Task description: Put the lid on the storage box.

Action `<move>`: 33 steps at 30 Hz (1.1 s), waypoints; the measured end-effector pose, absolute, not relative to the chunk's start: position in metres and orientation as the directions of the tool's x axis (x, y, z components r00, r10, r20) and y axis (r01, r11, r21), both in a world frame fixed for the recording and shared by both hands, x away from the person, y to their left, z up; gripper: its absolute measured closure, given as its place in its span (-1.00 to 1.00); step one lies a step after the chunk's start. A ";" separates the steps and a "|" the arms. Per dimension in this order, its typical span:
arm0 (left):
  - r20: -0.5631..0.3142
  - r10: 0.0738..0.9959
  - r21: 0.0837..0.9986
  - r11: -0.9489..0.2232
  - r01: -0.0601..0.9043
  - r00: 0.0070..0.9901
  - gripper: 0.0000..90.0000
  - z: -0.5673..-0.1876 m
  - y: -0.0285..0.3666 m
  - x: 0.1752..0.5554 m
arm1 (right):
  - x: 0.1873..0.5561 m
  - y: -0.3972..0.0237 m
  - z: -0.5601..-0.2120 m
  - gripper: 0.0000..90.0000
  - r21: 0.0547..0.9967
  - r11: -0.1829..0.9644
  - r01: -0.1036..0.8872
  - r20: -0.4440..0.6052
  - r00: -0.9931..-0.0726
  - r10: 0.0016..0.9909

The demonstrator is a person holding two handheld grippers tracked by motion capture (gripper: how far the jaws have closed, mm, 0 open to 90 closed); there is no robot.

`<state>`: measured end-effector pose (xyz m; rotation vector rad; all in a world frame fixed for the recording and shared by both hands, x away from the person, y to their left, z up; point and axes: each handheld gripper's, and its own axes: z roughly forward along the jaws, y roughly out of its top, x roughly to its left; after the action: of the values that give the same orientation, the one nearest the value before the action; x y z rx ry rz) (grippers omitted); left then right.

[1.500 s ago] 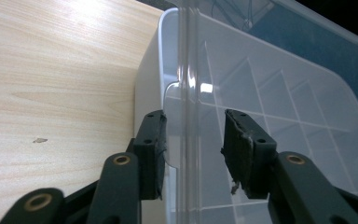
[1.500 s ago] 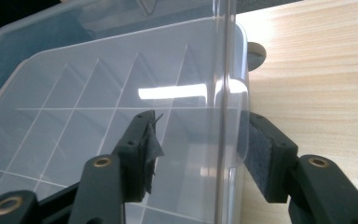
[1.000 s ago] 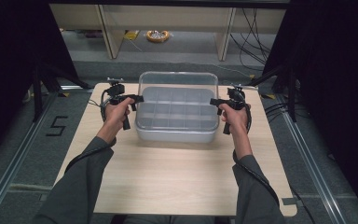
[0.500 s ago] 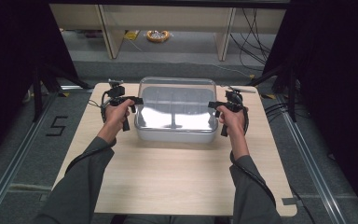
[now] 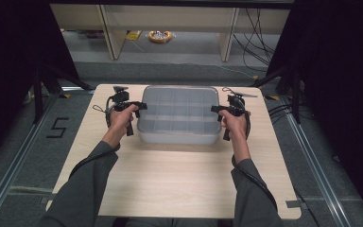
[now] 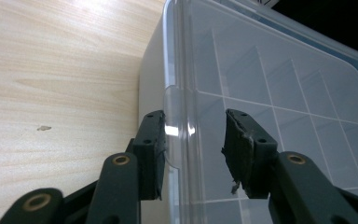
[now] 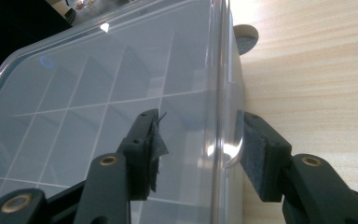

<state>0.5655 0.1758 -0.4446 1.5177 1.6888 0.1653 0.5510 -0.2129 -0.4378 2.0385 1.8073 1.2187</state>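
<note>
A clear plastic compartment box (image 5: 177,116) with its lid on stands at the far middle of the wooden table (image 5: 179,179). My left gripper (image 5: 141,107) is at its left side. In the left gripper view the jaws (image 6: 193,149) straddle the lid's rim and small tab (image 6: 175,126). They have just been opening, and the inner pad stands off the lid. My right gripper (image 5: 216,109) is at the box's right side. Its jaws (image 7: 198,149) straddle the rim (image 7: 221,116) there, have also been opening, and show a gap at the inner pad.
The box (image 6: 270,84) leaves bare wood in front of it and at both sides. A small round grey disc (image 7: 244,38) lies on the table by its far right corner. Beyond the table are shelf legs (image 5: 108,33), cables and a yellow object (image 5: 159,36) on the floor.
The top of the box and both hands have come down a little toward the table. The glare on the lid half a second ago has gone.
</note>
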 end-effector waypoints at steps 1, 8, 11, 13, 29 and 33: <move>-0.487 0.870 0.595 0.263 0.760 0.080 0.28 -0.447 0.177 0.566 | 0.552 -0.212 -0.441 0.13 0.588 -0.263 0.764 0.463 -0.051 0.885; -0.493 0.865 0.601 0.257 0.757 0.097 0.26 -0.450 0.179 0.566 | 0.553 -0.211 -0.444 0.10 0.609 -0.230 0.759 0.439 -0.081 0.895; -0.494 0.864 0.605 0.258 0.753 0.101 0.25 -0.450 0.179 0.565 | 0.553 -0.210 -0.444 0.09 0.613 -0.235 0.755 0.436 -0.075 0.897; -0.491 0.864 0.607 0.250 0.755 0.108 0.25 -0.450 0.179 0.564 | 0.552 -0.208 -0.444 0.09 0.596 -0.268 0.757 0.462 -0.050 0.885; -0.518 0.843 0.617 0.251 0.746 0.144 -0.34 -0.433 0.183 0.551 | 0.546 -0.219 -0.427 -0.21 0.659 -0.216 0.721 0.439 -0.136 0.888; -0.503 0.838 0.650 0.206 0.731 0.211 -0.39 -0.422 0.186 0.533 | 0.537 -0.226 -0.420 -0.26 0.731 -0.140 0.668 0.372 -0.217 0.902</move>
<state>0.5327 0.1859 -0.4223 1.5443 1.5398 0.1432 0.5374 -0.2255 -0.4203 1.7737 1.8629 1.2861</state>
